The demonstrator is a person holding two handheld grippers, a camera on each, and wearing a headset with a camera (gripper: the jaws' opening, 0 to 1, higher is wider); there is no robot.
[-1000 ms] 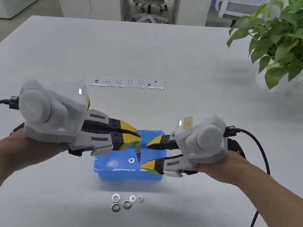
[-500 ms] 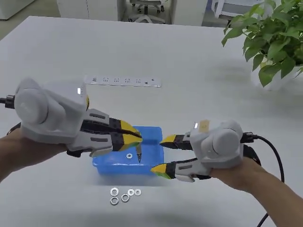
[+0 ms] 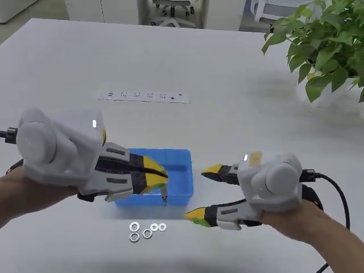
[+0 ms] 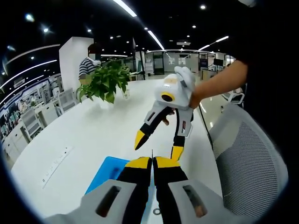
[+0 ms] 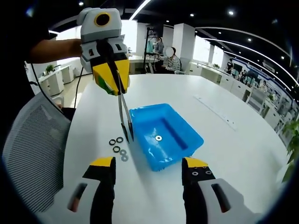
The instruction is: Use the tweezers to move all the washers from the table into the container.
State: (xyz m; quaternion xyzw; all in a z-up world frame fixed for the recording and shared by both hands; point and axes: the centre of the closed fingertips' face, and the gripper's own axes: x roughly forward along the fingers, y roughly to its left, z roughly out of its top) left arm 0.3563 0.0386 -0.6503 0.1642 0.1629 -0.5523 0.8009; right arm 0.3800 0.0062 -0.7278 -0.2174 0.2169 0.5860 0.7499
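Observation:
My left gripper [image 3: 161, 177] is shut on a pair of thin metal tweezers [image 3: 164, 195], which point down at the near wall of the blue container [image 3: 175, 162]. In the right gripper view the tweezers [image 5: 124, 116] end just beside the container [image 5: 180, 140], close to several small washers [image 5: 117, 146] on the white table. One washer [image 5: 159, 137] lies inside the container. The loose washers [image 3: 147, 231] sit in front of the container in the head view. My right gripper [image 3: 202, 192] is open and holds nothing, to the right of the container.
A white power strip [image 3: 142, 96] lies on the table beyond the container. A potted green plant [image 3: 321, 45] stands at the far right. A black cable [image 3: 335, 190] trails from the right gripper. Office chairs stand past the table's far edge.
The right gripper has drawn back to the right, off the container. The left gripper has carried the tweezers from over the container's inside toward its near wall.

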